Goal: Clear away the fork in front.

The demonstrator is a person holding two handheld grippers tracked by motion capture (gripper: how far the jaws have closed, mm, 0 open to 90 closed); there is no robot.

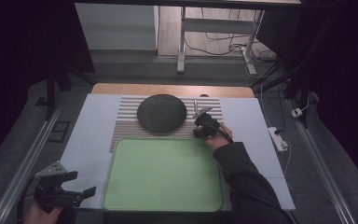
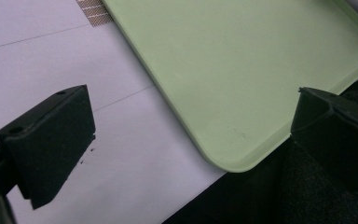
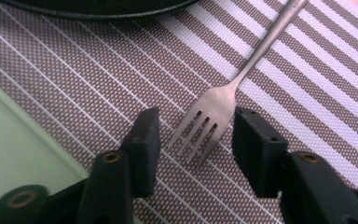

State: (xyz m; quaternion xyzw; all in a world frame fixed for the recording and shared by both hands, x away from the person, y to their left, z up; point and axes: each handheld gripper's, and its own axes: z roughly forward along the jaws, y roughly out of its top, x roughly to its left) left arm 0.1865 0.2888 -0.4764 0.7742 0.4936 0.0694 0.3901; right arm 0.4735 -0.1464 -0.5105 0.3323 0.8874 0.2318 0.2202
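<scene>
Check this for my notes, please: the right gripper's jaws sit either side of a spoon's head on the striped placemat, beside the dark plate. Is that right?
Not quite: it is a fork, not a spoon. The right gripper view shows its tines between the right gripper's jaws, which do not yet press on it. The rest holds: it lies on the striped placemat, beside the dark plate.

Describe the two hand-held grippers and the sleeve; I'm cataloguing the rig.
Both are black. The left hand-held gripper carries a grey three-cornered plate and blocky black pads. The right hand-held gripper has bolted jaws with brass-coloured fittings. A dark sleeve covers the right forearm.
</scene>
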